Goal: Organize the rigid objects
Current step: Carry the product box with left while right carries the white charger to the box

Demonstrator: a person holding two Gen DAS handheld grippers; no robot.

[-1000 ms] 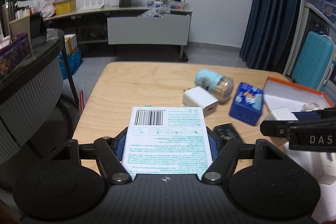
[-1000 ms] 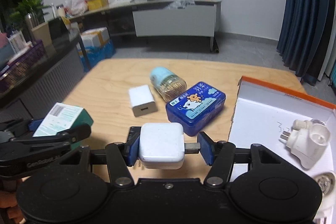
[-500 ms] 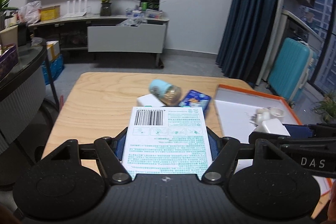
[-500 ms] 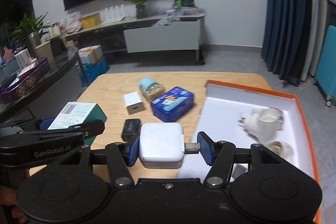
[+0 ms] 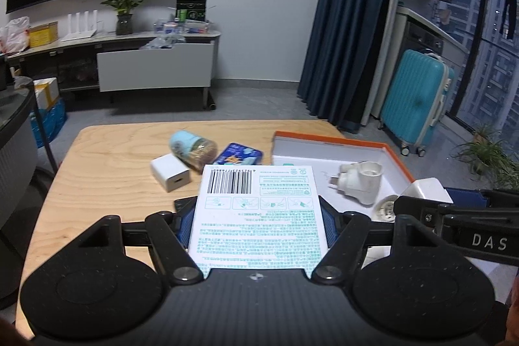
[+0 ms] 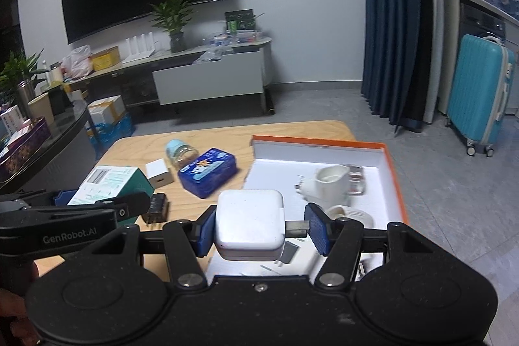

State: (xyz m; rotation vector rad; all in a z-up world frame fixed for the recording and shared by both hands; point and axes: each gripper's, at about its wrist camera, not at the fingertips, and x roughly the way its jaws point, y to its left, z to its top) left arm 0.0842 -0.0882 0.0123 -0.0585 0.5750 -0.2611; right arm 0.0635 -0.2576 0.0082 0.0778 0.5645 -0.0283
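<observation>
1. Pinching one white-and-teal barcoded carton (image 5: 258, 216), the left gripper (image 5: 258, 224) clamps its sides.
2. One rounded white square charger (image 6: 249, 224) sits squeezed between the right gripper's (image 6: 259, 229) blue pads (image 6: 316, 229).

The right hand-held gripper (image 6: 259, 224) clamps a white charger (image 6: 248, 221) above the orange-rimmed box (image 6: 394, 171); a blue tin (image 6: 207, 172) lies on the table (image 6: 136, 148).

A white and teal carton (image 5: 258, 213) with a barcode is being held up over the near table edge, and a white square charger (image 6: 249, 224) is hanging above the orange-rimmed tray (image 6: 394, 171), where a white plug adapter (image 6: 327, 185) is lying. Left of the tray, a blue tin (image 6: 207, 172), a jar on its side (image 6: 176, 153) and a small white cube (image 6: 158, 174) are sitting close together
</observation>
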